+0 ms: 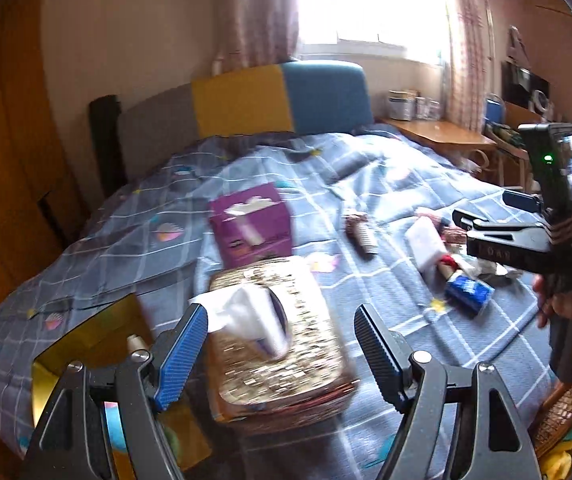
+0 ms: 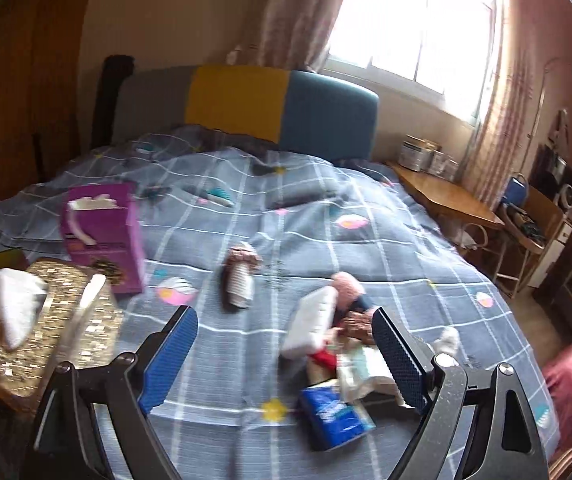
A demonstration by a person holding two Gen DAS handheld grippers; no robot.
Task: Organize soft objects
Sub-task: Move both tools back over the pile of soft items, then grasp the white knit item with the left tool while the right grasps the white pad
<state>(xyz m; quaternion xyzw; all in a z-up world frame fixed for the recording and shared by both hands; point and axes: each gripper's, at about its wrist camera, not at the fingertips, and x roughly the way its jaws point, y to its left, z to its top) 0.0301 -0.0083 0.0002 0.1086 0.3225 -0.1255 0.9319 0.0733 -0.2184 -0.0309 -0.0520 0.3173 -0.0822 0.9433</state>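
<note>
Only leftward: right claw [image 1: 481, 226] seen, gap unclear, left claw [image 1: 282, 354] wide, empty.

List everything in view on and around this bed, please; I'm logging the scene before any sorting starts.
gold tissue box: 1, gold sequinned, white tissue sticking out, near edge of bed
purple tissue box: 1, purple, upright behind the gold one
rolled sock: 1, pink and grey striped, mid-bed
white pack: 1, white, top of the pile on the right
blue tissue pack: 1, blue and white, front of the pile
pile of small soft items: several, pink, red, white, too blurred to name
yellow box: 1, yellow, left of the gold box
bedspread: 1, grey-blue checked
headboard: 1, grey, yellow, teal
wooden desk: 1, brown, beside the bed
left gripper: open, astride the gold box
right gripper: open, over the pile
</note>
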